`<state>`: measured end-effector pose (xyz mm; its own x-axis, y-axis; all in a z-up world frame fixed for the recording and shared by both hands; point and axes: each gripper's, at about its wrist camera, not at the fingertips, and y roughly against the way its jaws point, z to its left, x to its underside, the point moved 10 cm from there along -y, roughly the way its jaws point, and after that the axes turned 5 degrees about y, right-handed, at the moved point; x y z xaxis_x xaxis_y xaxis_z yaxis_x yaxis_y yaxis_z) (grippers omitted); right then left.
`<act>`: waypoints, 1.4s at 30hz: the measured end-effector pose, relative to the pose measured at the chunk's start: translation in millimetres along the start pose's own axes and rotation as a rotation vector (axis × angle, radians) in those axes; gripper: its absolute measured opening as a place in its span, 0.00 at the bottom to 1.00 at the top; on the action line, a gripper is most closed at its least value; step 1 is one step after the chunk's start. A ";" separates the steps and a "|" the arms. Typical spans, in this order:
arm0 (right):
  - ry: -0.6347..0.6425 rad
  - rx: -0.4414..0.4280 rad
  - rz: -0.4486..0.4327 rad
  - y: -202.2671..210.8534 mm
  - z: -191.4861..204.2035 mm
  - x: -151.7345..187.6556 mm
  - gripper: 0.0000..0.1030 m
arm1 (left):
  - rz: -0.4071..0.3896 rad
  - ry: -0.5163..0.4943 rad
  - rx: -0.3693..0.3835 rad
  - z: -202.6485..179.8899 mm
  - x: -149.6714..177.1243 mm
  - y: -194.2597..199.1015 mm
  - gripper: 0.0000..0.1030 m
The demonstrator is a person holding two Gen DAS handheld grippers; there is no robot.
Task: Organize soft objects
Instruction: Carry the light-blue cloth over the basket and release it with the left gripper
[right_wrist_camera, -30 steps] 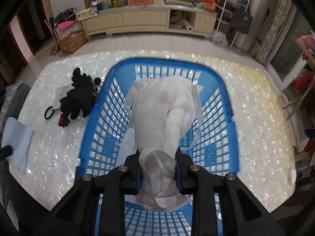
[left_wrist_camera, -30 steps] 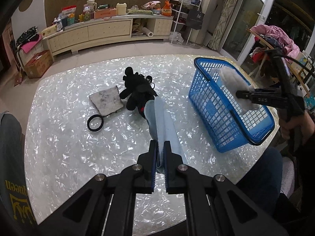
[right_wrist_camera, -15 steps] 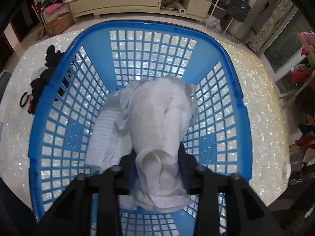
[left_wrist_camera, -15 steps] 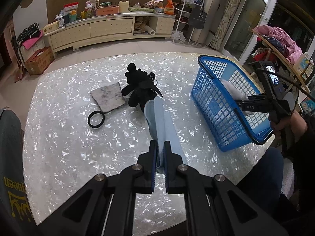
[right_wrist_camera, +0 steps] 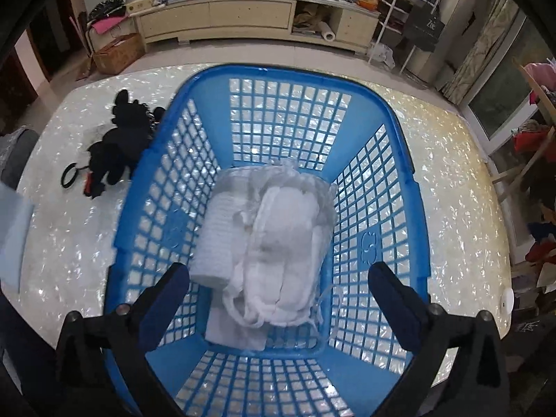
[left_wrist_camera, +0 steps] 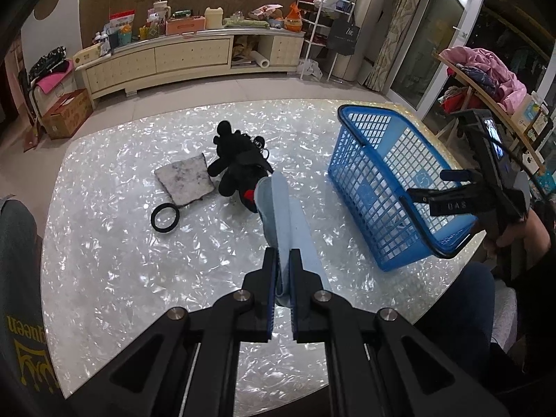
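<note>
My right gripper hangs over the blue basket, its jaws opening wide with nothing between them. Below it a white cloth lies crumpled on the basket floor. My left gripper is shut on a light blue cloth that stands up above the pearly table. Behind that cloth lies a black plush toy, beside a grey pad and a black ring. In the left wrist view the right gripper shows above the basket.
The basket stands near the table's right edge. A person's dark sleeve is at the left and a hand at the right. Beyond the table are a cream sideboard with clutter and a rack of clothes.
My right gripper has opened and let go of the white cloth, which dropped onto the basket floor. The left gripper still holds the light blue cloth in the same place.
</note>
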<state>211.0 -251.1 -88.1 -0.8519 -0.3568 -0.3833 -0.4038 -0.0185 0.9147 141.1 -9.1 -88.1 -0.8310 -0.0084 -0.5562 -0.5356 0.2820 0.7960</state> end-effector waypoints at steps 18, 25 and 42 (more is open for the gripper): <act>-0.068 -0.057 -0.208 48.4 -11.9 19.5 1.00 | -0.023 -0.152 0.039 -82.6 -30.2 7.5 0.05; -0.115 -0.041 -0.237 49.4 -29.4 29.2 1.00 | -0.029 -0.218 0.060 -122.3 -46.9 1.6 0.05; -0.220 -0.012 -0.234 37.7 -78.0 46.0 1.00 | 0.027 -0.302 0.157 -208.8 -63.7 -54.4 0.05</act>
<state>182.5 -341.2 -61.3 -0.7883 -0.1314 -0.6012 -0.5948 -0.0879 0.7991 191.9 -224.2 -46.1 -0.7502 0.2790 -0.5994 -0.4644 0.4229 0.7781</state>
